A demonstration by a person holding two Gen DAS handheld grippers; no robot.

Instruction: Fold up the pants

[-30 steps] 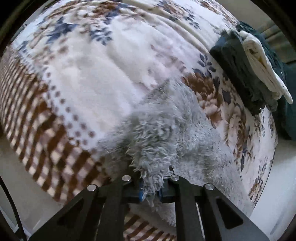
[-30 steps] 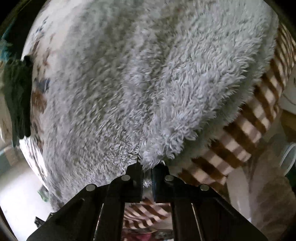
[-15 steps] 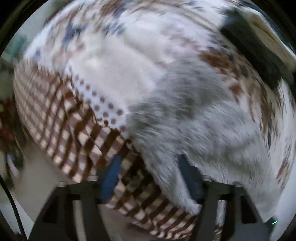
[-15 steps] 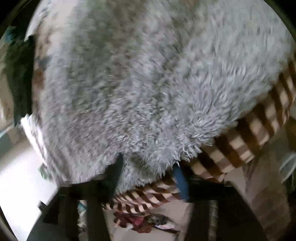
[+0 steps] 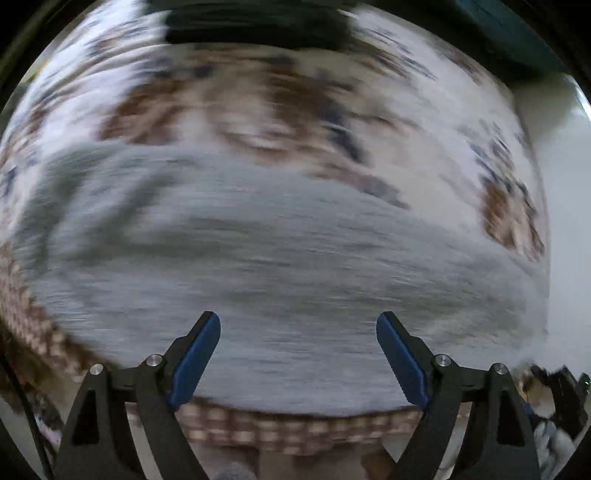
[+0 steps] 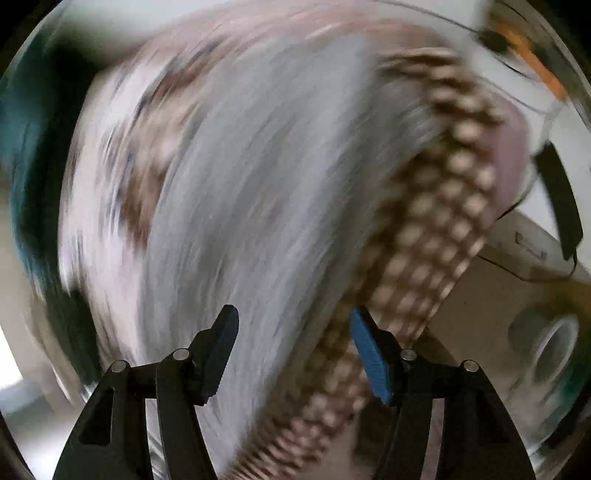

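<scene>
1. Left wrist view is heavily smeared by motion. The left tool [image 5: 298, 325] points down over the grey fluffy pants [image 5: 280, 258], its two blue-padded fingers [image 5: 194, 363] spread wide apart.
2. Its jaws have just been opening, and they grip nothing: the pants lie below and between the fingers, untouched by the pads.
3. The pants lie as a broad grey band across the middle of this view, resting on the bed's blanket [image 5: 258, 122], which has brown and blue flowers on white.
4. A brown-and-cream checked border [image 5: 280, 428] of the blanket runs along the near edge of the pants, just under the fingers.
5. A dark pile of clothes [image 5: 255, 26] sits at the far edge of the bed, well apart from the pants; blur hides what the pieces are.
6. Right wrist view is just as blurred. The right tool [image 6: 293, 328] is also released, its jaws have just been opening, and nothing is pinched between the pads.
7. Here the pants [image 6: 258, 184] stretch away from the fingers up the middle of the view, with the left finger [image 6: 221, 343] over the grey fabric.
8. The other finger [image 6: 369, 354] stands over the checked border [image 6: 424, 240], which runs just beside the pants on their right.
9. The flowered blanket [image 6: 122, 166] shows on the left of the pants, and dark teal cloth [image 6: 26, 147] lies beyond it at the edge.
10. A beige box [image 6: 509, 288] and a round white object [image 6: 554, 347], too blurred to name, sit off the bed at the right.
</scene>
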